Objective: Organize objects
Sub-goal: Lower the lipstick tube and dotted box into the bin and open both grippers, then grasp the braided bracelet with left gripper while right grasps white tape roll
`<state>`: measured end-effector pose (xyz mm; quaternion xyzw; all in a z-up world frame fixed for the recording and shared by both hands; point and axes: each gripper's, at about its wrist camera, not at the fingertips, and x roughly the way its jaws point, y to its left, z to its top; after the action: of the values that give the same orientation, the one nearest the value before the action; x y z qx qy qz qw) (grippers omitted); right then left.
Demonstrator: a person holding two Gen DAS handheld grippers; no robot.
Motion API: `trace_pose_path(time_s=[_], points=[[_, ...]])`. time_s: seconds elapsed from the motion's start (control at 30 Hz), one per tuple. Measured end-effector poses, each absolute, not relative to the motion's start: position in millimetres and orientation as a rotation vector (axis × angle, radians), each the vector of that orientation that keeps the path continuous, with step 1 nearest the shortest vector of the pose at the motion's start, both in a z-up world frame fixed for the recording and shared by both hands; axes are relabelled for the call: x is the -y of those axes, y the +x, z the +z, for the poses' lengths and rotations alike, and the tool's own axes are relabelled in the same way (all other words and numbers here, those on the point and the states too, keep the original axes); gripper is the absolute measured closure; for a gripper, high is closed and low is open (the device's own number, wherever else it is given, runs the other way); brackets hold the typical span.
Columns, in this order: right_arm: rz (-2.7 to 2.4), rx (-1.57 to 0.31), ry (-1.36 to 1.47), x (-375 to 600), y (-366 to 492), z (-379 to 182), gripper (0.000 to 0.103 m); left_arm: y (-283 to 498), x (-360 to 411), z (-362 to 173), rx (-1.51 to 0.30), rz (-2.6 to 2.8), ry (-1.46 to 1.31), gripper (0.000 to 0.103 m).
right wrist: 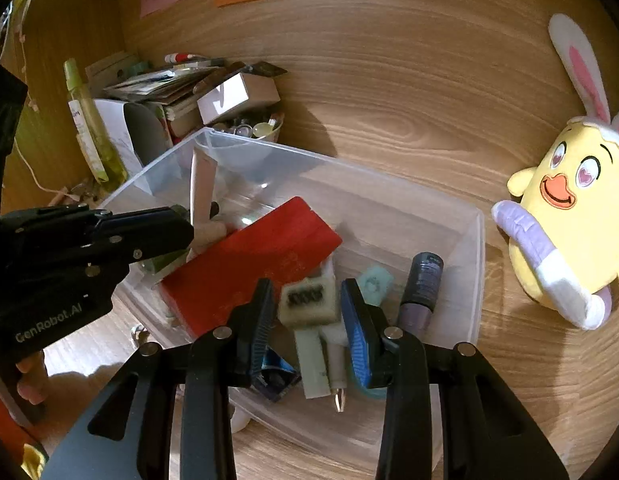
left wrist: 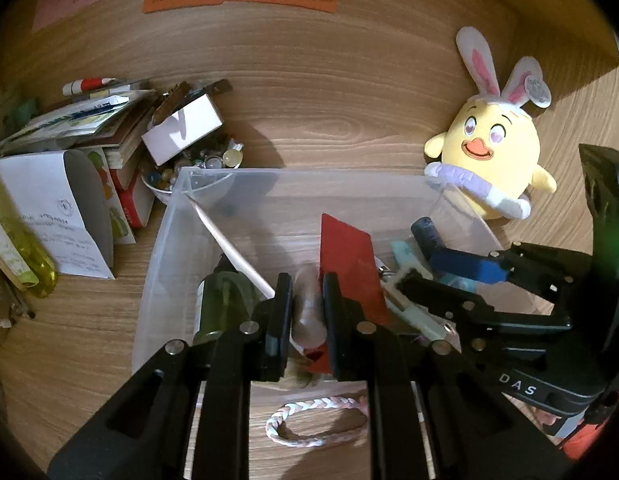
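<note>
Now we pinch a beige blurred object (left wrist: 307, 308) in our left hand-held gripper (left wrist: 306, 312) over the clear plastic bin (right wrist: 479, 248) | right hand-held gripper (right wrist: 309, 320) spread above the pale-green stamp block (right wrist: 307, 300) | wooden counter (right wrist: 409, 120).

Bare bench (right wrist: 389, 92) at 12 o'clock beyond the clear bin (right wrist: 479, 248); book pile (right wrist: 165, 88) blocks 10 o'clock, chick plush (right wrist: 569, 208) 3 o'clock.

A clear plastic bin (left wrist: 169, 248) on a wooden desk (left wrist: 329, 128) is seen from above. A beige rounded object (left wrist: 308, 308) is clamped between the left gripper (left wrist: 306, 312) fingers inside the bin, beside a red card (left wrist: 347, 258). A yellow chick plush (left wrist: 491, 152) with 2 rabbit ears is seen just behind the bin.
</note>
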<state>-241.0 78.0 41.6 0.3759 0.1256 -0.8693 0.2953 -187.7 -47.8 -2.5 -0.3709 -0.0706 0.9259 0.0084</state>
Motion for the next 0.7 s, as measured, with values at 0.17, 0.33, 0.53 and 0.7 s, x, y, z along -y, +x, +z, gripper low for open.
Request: trace_pose_path(time_s=[0.17,0.33,0.53,0.7], points=[[-2.330,-0.340,1.008,-79.3,-239.7,43.4,0.056,-181.1,44.8,3.4,0.203,2.892,-1.142,0.087],[-2.358,-0.345,0.962,-85.2,-230.2,54.0,0.040,-169.6,42.9,14.3,0.201,2.908,-1.110,0.064],[-2.397,-0.344,0.897,-93.1,-215.2,70.0,0.030,-148.9,43.9,31.4,0.193,2.962,-1.034,0.035],[-2.408,-0.331,0.847,-104.7,-197.1,80.7,0.025,-128.2,45.6,41.1,0.175,2.995,-0.992,0.017]])
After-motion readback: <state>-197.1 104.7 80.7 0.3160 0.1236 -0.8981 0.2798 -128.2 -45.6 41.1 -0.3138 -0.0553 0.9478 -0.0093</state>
